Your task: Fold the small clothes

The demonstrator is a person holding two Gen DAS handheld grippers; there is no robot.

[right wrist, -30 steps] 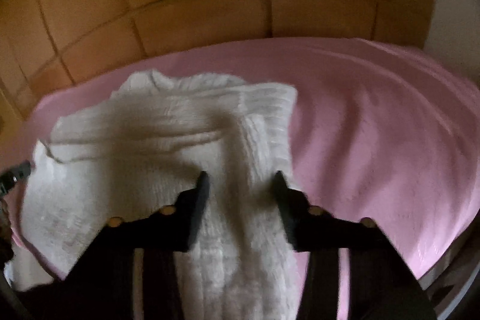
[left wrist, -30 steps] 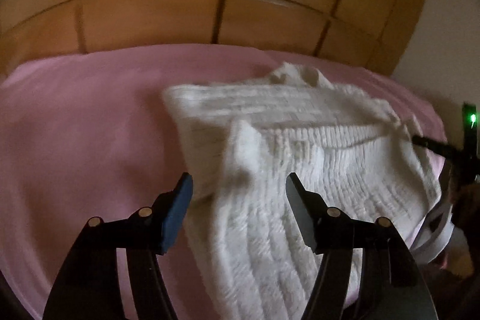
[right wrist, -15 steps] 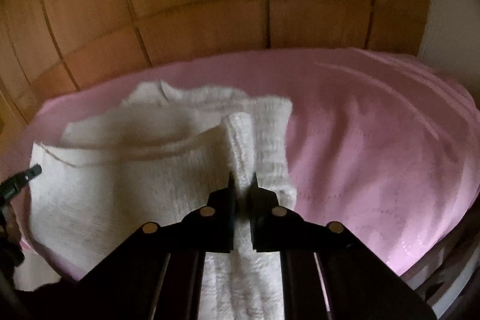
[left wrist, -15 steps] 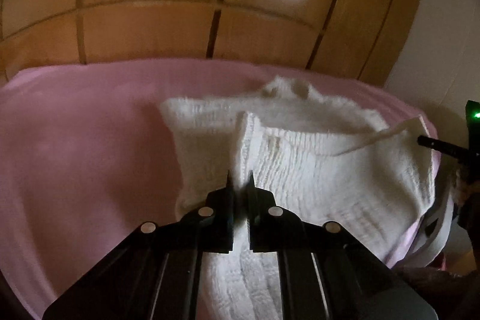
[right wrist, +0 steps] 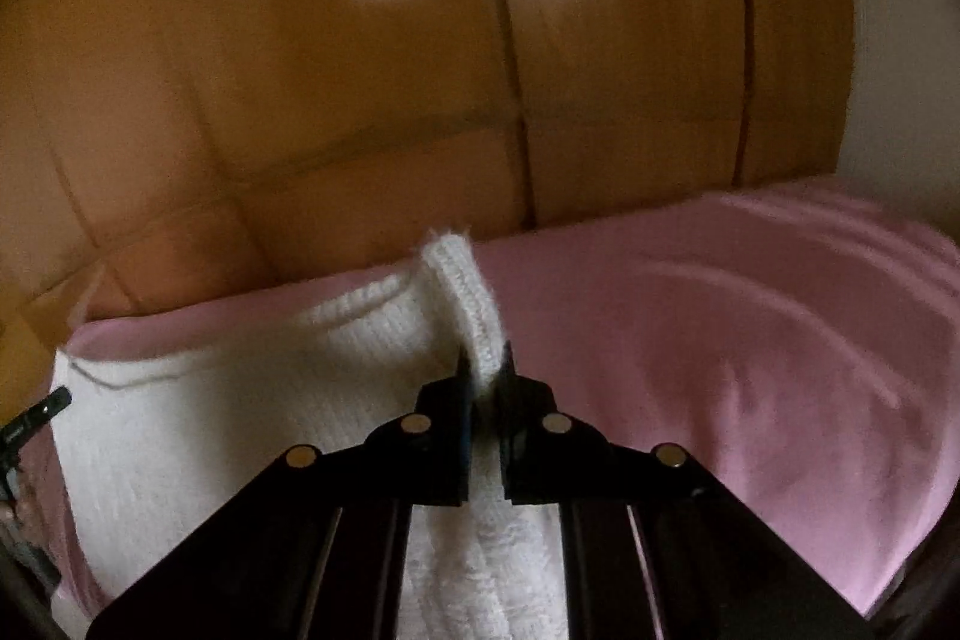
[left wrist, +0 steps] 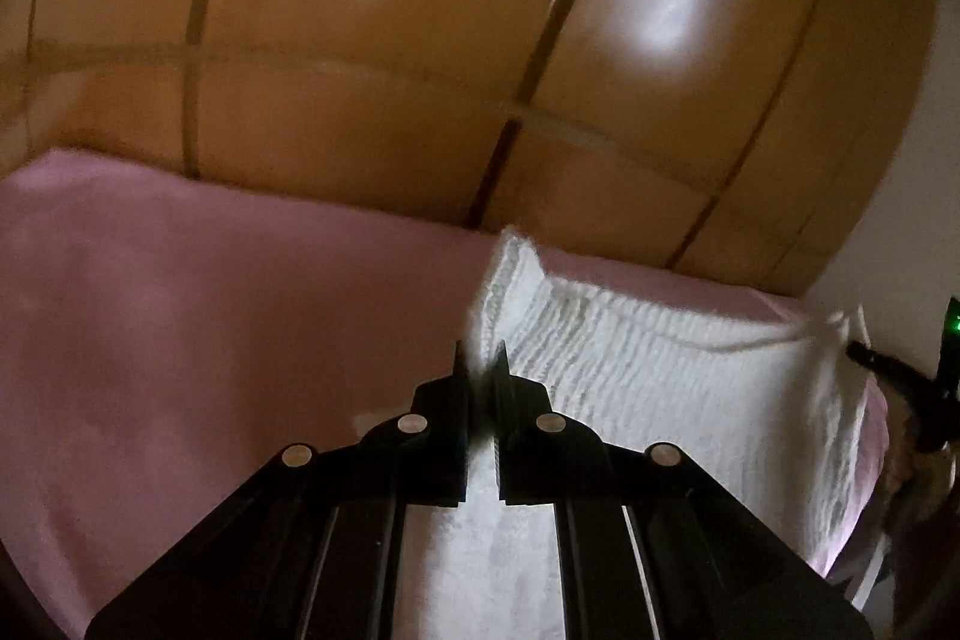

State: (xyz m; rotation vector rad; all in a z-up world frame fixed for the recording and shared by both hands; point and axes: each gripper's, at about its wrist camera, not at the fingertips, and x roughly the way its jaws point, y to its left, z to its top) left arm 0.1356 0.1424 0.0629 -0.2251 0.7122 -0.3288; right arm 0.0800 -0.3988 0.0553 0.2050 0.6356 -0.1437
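Over pink bedcover [left wrist: 180, 316], left gripper [left wrist: 480, 358] and right gripper [right wrist: 485, 370] pinching white sweater [left wrist: 660, 388]

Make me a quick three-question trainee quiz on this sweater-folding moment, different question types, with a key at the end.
1. True or false: the left gripper is shut on the white knit sweater.
2. Multiple choice: the sweater lies on a A) green towel B) pink bedsheet C) bare wooden floor.
3. Fill in: the right gripper pinches a ribbed ____ of the sweater.

Key: 1 true; 2 B; 3 edge.
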